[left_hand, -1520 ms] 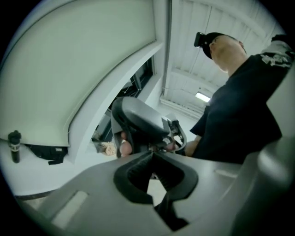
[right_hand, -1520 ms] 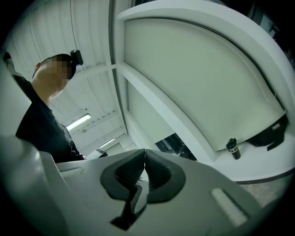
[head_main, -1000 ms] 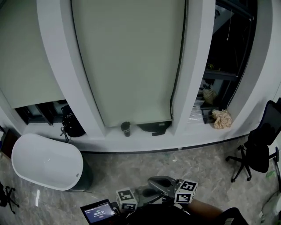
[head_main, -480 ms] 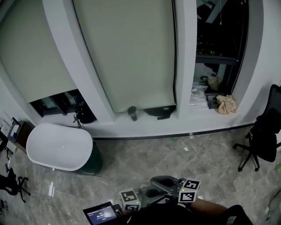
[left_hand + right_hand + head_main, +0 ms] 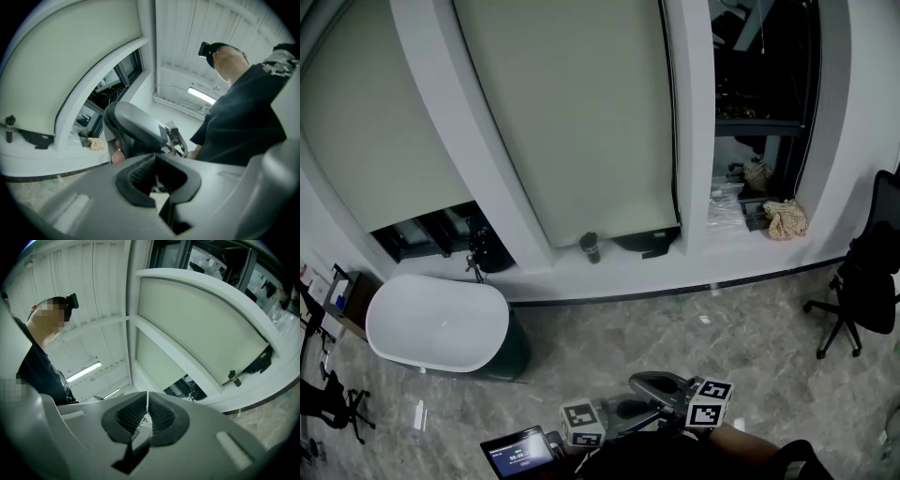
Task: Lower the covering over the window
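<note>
While left gripper (image 5: 157, 171) jaws are pressing together empty, right gripper (image 5: 147, 414) jaws have just been closing on nothing. Far left, a blind (image 5: 380, 131) is hanging half down, well apart from both; far right, a window (image 5: 759, 84) is showing bare. Likely needing: stepping closer, spreading jaws, pinching a cord (image 5: 672, 141) squarely.

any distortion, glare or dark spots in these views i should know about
Head view: wide-angle bend bows the pillar and blind; the uncovered window is almost black. Left gripper view: strong fisheye, black corners, bright ceiling light. Right gripper view: same fisheye, the blind's straight edges curved.
</note>
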